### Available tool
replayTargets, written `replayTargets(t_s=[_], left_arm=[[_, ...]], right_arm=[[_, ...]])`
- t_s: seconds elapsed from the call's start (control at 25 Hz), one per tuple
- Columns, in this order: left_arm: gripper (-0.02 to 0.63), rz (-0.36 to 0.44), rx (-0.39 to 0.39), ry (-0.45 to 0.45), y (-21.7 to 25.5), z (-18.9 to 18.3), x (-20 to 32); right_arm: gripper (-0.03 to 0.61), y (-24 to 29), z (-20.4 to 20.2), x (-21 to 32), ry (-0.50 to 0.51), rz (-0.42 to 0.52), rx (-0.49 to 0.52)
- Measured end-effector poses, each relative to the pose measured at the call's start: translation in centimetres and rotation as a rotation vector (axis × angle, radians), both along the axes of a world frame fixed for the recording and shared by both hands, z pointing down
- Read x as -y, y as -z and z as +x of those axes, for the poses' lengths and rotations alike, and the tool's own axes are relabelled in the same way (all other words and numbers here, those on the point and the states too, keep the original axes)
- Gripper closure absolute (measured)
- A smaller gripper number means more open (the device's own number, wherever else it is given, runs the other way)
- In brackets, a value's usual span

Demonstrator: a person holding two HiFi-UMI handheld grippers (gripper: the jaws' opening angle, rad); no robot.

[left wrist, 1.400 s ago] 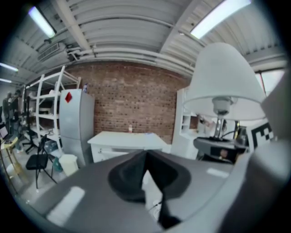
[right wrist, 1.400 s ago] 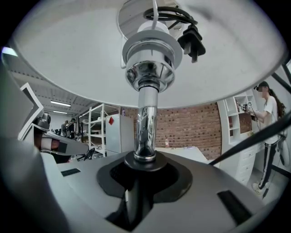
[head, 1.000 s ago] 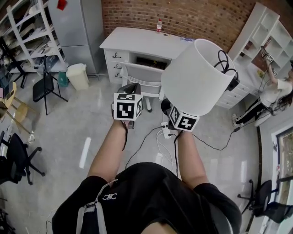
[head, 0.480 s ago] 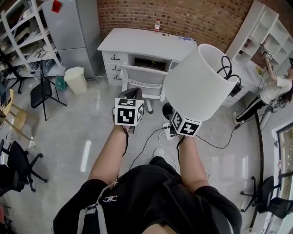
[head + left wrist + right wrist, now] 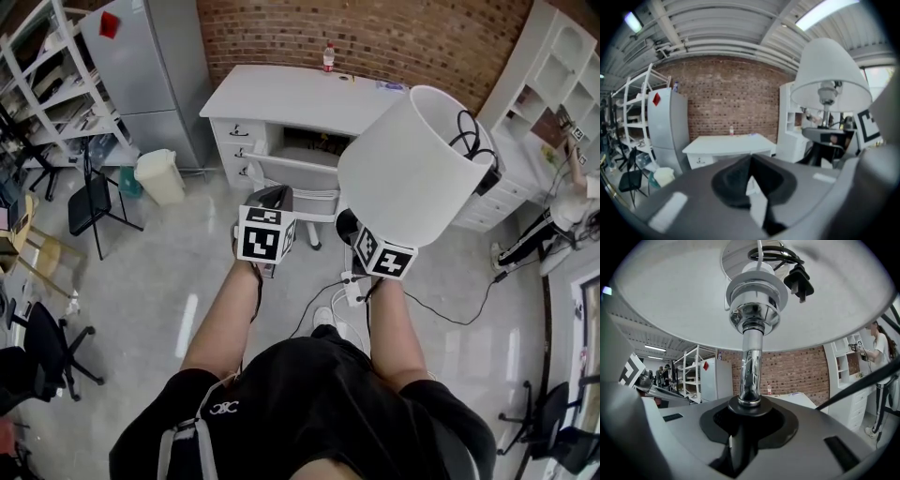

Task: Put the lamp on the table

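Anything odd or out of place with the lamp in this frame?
On the lamp, the black cord and plug are bundled into the open top of the white shade, not trailing. The right gripper clamps its chrome stem.

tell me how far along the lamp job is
Done: the lamp is picked up, with the right gripper shut on its chrome stem. In hand: it is held in the air over the floor, short of the white table by the brick wall. Left: reach the table, stand the lamp on its top and let go. The left gripper holds nothing.
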State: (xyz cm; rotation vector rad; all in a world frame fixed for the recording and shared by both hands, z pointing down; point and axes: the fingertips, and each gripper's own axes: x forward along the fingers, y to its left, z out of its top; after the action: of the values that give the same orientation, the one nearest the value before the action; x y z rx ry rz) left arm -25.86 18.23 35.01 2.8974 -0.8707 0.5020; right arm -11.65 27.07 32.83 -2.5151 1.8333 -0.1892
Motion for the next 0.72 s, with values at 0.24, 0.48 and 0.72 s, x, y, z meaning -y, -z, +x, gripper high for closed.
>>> replayTargets(t_s=[0.24,0.48,0.72], left_arm=[[0.615,-0.032,-0.024,0.026,1.1,6.5,4.7],[0.615,-0.033,-0.028,0.049,1.3,12.5,8.6],[0.615,-0.047,-0.034,0.057,0.8,17.6,10.9]], right_arm=[[0.492,0.6,6.8,5.2,0.029,0.009,0.003],[0.492,0.5,13.0,8.9,0.050,0.010,-0.001],[0.492,0.4,17.3,11.7,0.083,-0.013,-0.039]])
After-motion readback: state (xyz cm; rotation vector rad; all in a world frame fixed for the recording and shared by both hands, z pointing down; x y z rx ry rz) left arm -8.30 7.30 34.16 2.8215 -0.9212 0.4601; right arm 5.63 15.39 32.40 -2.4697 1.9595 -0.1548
